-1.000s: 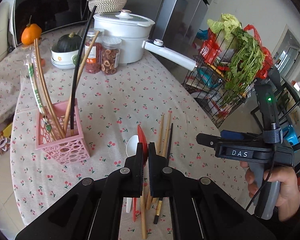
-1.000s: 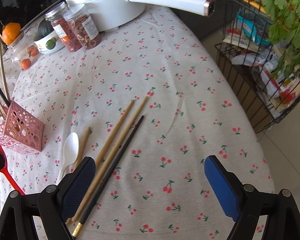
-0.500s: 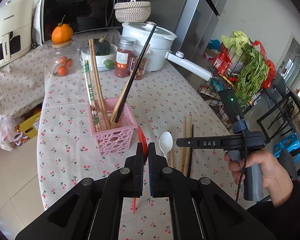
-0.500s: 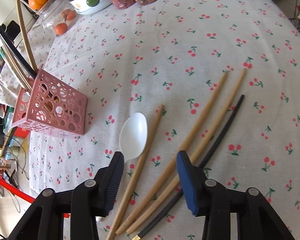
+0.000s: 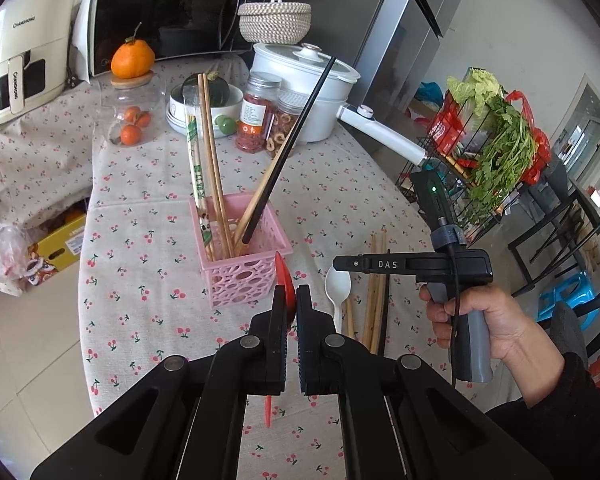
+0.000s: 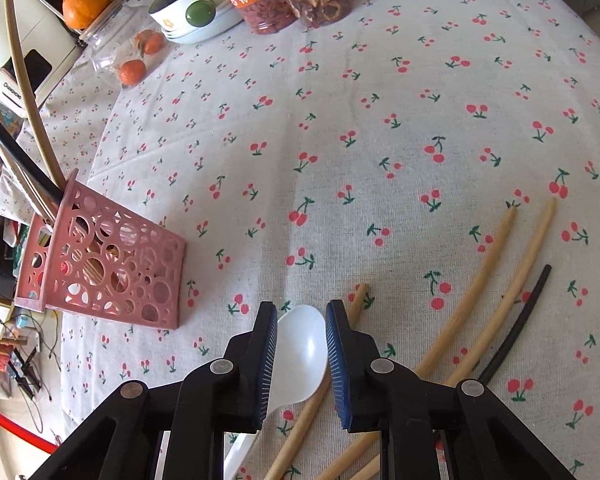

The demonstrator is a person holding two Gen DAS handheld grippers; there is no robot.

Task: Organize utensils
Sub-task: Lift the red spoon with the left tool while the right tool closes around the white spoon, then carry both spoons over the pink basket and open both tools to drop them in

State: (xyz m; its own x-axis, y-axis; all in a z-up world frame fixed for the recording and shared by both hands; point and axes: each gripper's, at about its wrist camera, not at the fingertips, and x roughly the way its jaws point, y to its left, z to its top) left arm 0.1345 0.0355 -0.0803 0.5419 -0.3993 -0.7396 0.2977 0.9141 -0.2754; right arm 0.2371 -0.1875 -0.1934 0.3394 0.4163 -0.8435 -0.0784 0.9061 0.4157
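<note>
- Left gripper (image 5: 291, 300) is clamped tight on the red spoon (image 5: 284, 280), bowl poking up above the fingertips, handle tip hanging below, held just beside the pink basket (image 5: 244, 276).
- Right gripper (image 6: 300, 336) straddles the white spoon (image 6: 300, 356), pads either side of the bowl with a sliver of gap showing, so not yet pinching; call it open.
- That white spoon lies flat on the cherry tablecloth (image 6: 340, 140), a wooden chopstick (image 6: 312, 400) right against its side, two more wooden chopsticks (image 6: 496, 280) and a black chopstick (image 6: 516, 320) further out.
- Handling call: thin plastic, very light, stiff, glossy, so likely slippery. The rounded bowl could squirt out of the pads; the neck or handle looks the safer hold.
- Risk: catching the neighbouring chopstick in the same pinch.
- Against half a second ago: the right jaws have narrowed sharply and slid forward onto the bowl, while the left has carried the red spoon closer to the basket, which already holds chopsticks.
</note>
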